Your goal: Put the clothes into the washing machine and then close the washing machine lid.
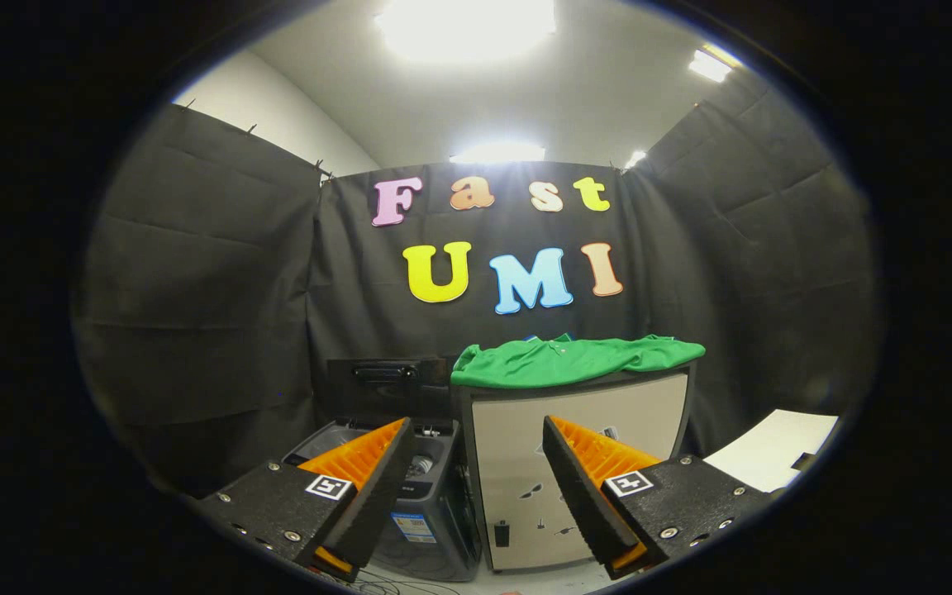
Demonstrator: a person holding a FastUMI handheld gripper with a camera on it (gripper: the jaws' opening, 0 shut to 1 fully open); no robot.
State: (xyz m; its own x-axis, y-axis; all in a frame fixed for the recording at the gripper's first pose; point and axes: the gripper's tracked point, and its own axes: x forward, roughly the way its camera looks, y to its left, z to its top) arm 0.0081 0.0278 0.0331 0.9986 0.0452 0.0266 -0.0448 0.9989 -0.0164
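A green garment [575, 360] lies spread flat on top of a beige cabinet [583, 463], well beyond my fingers. To the cabinet's left stands a dark top-loading washing machine [422, 496] with its lid [385, 376] raised upright at the back, the tub open. My gripper [476, 463] is open with nothing between its fingers, some way short of both the cabinet and the machine. The left finger partly hides the machine's top.
Black cloth walls close the booth behind and on both sides. A white flat surface [773, 450] lies low to the right of the cabinet. Cables [393, 585] trail on the floor in front of the washing machine.
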